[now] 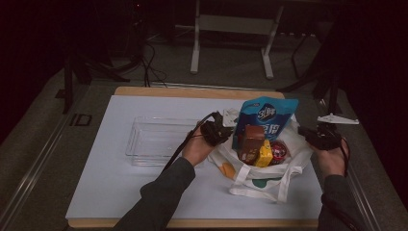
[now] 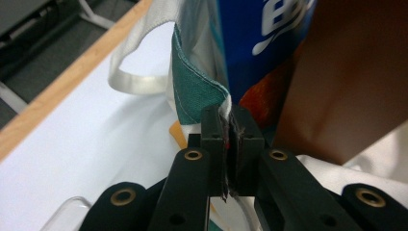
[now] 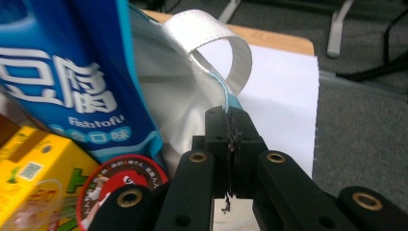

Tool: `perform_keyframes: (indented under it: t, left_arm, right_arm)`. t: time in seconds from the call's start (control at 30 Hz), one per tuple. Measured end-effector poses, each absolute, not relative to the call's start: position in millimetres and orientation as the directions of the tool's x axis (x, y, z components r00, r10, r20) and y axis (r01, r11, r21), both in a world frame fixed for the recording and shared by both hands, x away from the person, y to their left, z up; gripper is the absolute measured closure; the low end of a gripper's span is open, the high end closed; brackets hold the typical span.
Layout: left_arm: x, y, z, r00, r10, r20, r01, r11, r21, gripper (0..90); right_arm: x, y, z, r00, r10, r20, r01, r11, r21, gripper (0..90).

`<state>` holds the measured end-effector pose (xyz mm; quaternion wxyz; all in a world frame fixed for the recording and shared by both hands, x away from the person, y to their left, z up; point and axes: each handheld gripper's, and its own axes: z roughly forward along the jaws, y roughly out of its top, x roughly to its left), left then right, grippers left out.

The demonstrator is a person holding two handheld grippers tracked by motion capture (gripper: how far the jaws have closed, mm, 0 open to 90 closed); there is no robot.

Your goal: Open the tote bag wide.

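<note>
Room: dark; grey floor and a pale metal frame [image 1: 231, 24] are seen beyond the far edge of the table.
Table [image 1: 120, 192]: wooden top, covered by a white sheet.
Clear tray [image 1: 156, 140]: placed left of centre on the table, just left of the left hand.
Tote bag [image 1: 262, 180]: white cloth, set right of centre toward the right edge; mouth held apart, one strap laid toward the near edge.
Bag contents: a blue snack pouch [image 1: 267, 118] stood upright at the far side; a brown packet [image 1: 251, 142], a yellow carton [image 1: 264, 155] and a round red-lidded item [image 1: 279, 151] packed in front of it.
Left gripper [image 1: 222, 130]: clamped on the bag's left rim; in the left gripper view the green-lined cloth edge [image 2: 197, 91] is pinched flat at the left gripper [image 2: 229, 130], no gap between the jaws.
Right gripper [image 1: 305, 134]: clamped on the bag's right rim; in the right gripper view the blue-trimmed rim is pinched at the right gripper [image 3: 230, 132], just below a white strap [image 3: 216, 36].
Gripper separation: well apart, bag between them.
</note>
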<state>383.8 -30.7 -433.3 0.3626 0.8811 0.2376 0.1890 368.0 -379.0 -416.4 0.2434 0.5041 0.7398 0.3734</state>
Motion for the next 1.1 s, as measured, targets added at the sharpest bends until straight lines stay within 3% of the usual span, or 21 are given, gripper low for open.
perform_keyframes:
  t: [0.63,1.1]
  left_arm:
    - [385.1,-48.7,-457.7,0.811,0.535,0.235,0.289,-0.717,0.634,86.1]
    - [386.7,-37.1,-456.1,0.816,0.548,0.183,0.308,-0.681,0.664,85.0]
  right_arm:
    - [381.4,-375.1,-460.8,-0.316,0.946,0.071,0.675,0.171,0.718,88.2]
    - [334.4,-368.5,-425.2,-0.398,0.916,-0.043,0.547,0.275,0.791,67.3]
